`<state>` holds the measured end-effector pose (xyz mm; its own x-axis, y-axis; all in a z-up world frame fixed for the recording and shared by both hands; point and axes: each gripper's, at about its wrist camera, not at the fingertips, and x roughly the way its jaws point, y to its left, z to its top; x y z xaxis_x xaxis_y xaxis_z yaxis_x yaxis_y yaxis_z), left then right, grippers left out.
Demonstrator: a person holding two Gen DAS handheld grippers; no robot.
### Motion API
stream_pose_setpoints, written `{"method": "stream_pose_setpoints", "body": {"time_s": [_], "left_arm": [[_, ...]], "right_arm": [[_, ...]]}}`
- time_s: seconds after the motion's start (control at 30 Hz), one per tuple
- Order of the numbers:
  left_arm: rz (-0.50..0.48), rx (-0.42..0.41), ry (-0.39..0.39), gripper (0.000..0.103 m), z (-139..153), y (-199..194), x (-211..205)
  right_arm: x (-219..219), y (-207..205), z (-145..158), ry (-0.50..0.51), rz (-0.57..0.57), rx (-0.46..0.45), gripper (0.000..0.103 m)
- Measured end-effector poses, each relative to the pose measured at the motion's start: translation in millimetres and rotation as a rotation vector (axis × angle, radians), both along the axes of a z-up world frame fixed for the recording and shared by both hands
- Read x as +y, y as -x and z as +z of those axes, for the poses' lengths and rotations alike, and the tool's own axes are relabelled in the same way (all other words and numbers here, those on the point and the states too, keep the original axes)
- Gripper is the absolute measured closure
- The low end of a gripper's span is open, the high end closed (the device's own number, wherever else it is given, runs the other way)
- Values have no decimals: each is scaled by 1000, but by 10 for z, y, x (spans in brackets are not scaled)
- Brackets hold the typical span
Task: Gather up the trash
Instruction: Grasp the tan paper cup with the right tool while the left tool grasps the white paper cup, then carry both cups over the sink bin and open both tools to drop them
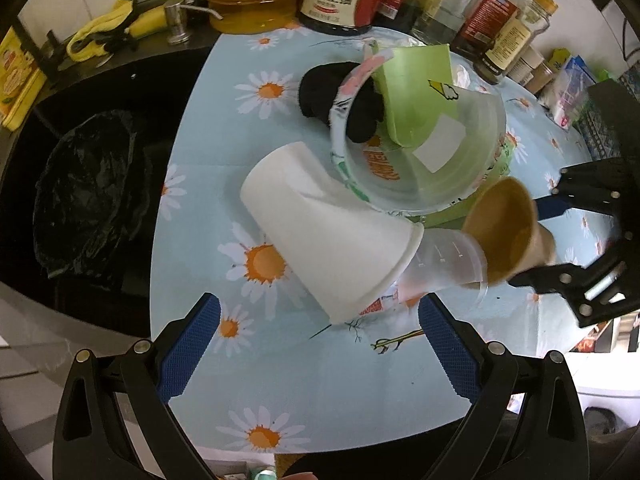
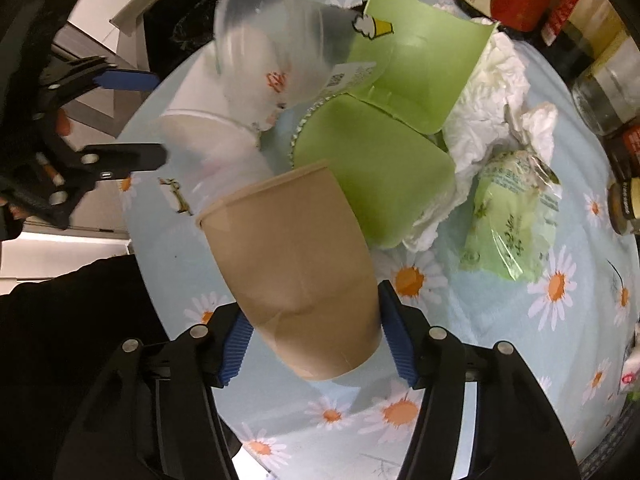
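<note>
Presently the right gripper (image 2: pixel 314 344) is bracketing the base of a brown paper cup (image 2: pixel 292 276), its blue pads (image 2: pixel 236 344) lying against the cup's sides. The cup is lying tilted on the daisy-print tablecloth (image 2: pixel 500 360), just in front of a green plastic container (image 2: pixel 376 176). Left of that container, a white paper cup (image 1: pixel 328 232) is lying on its side, touching a clear plastic cup (image 1: pixel 444 260). The left gripper (image 1: pixel 320 344) is hovering over the white cup, jaws spread wide, holding nothing. Right of the container, crumpled tissue (image 2: pixel 492 92) and a green wrapper (image 2: pixel 512 220) are resting.
</note>
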<state>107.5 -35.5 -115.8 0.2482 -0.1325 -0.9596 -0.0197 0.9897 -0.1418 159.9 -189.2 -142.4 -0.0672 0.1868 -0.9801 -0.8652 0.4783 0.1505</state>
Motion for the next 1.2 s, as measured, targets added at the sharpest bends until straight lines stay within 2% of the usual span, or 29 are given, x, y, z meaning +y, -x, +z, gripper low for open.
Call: {"method": "stream_pose_setpoints", "body": {"time_s": [0.3,0.43,0.5,0.57,0.63,0.83,0.9,1.2], "left_arm": [[-73,-23,-73,9,-14,-23,12],[-96,-21,-124,31,-69,-47,-6],[-115,-12,-141,39,-109,-59,-27],[-128,-9,-165,54,-140,-55,-44],[-131,-7,-177,75,-154,-43,-44],[-98,-21,-191,93,-128,-25,34],[-80,-27,-191,98,-105,-24,68],[-41,-56,-214,100,-14,-12,157]], "right_arm": [[-317,146,175,-71,-121,-25,44],[-524,46,271,-91,-159,-26,44],[-575,67,292,-98,-176,-23,44],[-625,103,298,-106,-189,-22,44],[-660,125,316,-110,-199,-25,44],[-843,111,369,-132,-213,-29,44],[-826,176,391,-139,-210,-34,44],[-719,201,476,-178,-193,-40,44]]}}
